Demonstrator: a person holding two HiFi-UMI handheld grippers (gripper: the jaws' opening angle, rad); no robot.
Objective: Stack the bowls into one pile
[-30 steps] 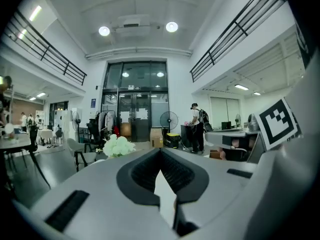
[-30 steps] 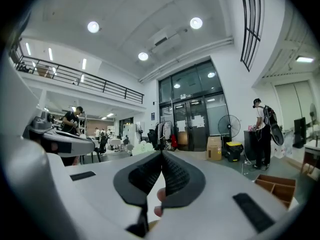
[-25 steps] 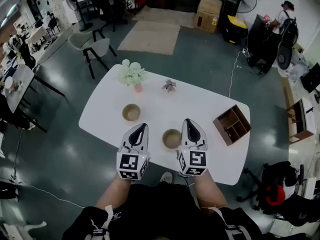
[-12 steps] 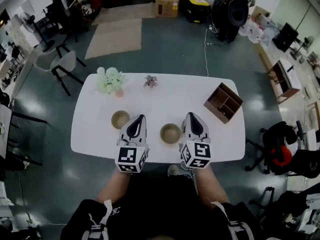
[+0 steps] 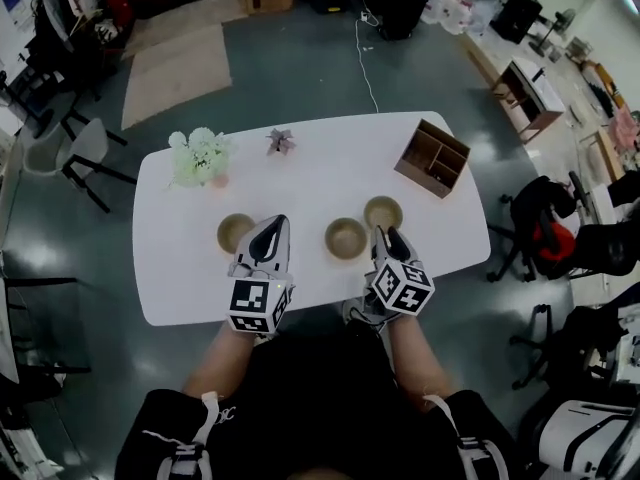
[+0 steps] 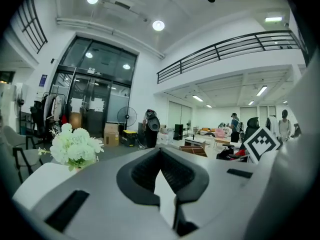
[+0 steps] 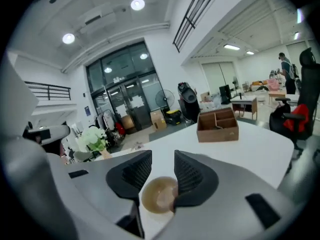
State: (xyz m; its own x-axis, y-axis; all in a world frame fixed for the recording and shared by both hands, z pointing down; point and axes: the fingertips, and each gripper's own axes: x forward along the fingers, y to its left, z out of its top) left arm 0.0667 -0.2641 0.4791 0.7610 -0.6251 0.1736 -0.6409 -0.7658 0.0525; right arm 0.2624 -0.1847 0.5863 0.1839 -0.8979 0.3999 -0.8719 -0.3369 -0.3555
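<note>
The bowl nearest the box (image 5: 383, 212) sits between the jaws of the right gripper (image 5: 388, 238), which have just been opening and stand wide without pressing it, while the middle bowl (image 5: 346, 238) and the farthest bowl (image 5: 236, 232) lie unstacked farther from the wooden box (image 5: 432, 158), flanking the left gripper (image 5: 277, 222), whose jaws are closed together on nothing.

Fingers (image 7: 195, 176) of the right gripper (image 7: 161, 159) cover the edges of the bowl (image 7: 156, 196) between them.
</note>
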